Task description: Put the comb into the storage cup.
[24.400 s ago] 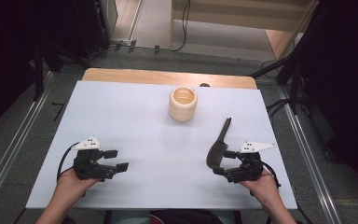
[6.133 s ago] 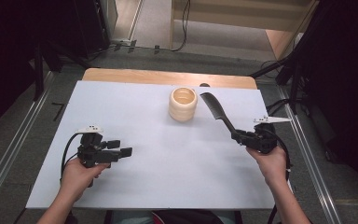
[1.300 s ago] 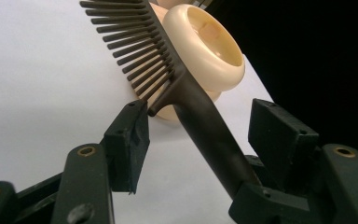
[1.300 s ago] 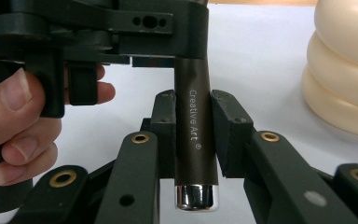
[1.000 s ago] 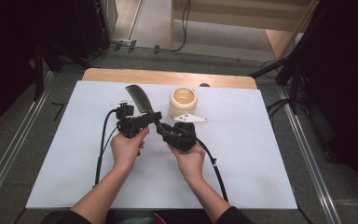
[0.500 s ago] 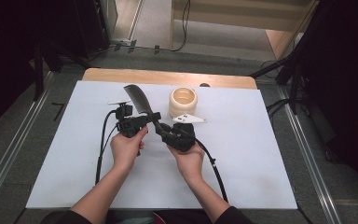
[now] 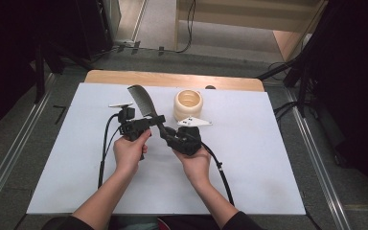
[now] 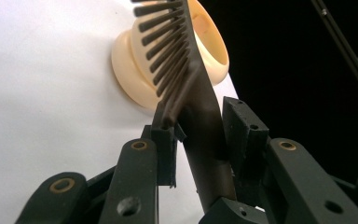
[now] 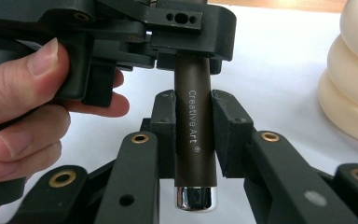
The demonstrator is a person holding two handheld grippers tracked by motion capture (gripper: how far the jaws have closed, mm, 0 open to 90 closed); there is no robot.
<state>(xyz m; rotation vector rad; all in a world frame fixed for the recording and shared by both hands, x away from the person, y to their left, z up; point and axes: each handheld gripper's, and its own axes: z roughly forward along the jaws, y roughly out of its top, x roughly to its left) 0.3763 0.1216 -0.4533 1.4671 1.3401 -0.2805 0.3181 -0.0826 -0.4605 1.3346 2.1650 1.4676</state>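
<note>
Moved since earlier: not much honestly, both hands sit at the same spot mid-table as a second ago; the one change is the left gripper's jaws, which have just been closing in on the comb with its handle between them.
Left gripper [image 7: 149, 123]: held in the person's left hand [image 7: 130, 151], jaws now pinching the comb at the top of the handle, right below the teeth. In the left gripper view the pads [image 8: 166, 151] sit tight against both sides of it.
Comb [image 7: 143, 100]: dark brown, wide teeth, off the table, toothed end tilted up and away toward the far left. Both grippers have hold of it, so it bridges the two hands.
Comb handle [image 9: 195, 135]: round, says "Creative Art" on it, shiny chrome cap at the butt end.
Right gripper [image 7: 166, 135]: in the right hand [image 7: 195, 163], jaws clamped on the lower handle, just under the left gripper's grip. Grey plate on top points right.
Pot [image 7: 189, 104]: cream, ribbed, open-topped, standing upright on the table [image 7: 263, 158] just behind the right gripper. What I can see of the inside looks bare, but the bottom is hidden.
Comb vs pot: near each other, not touching, comb stays outside it.
</note>
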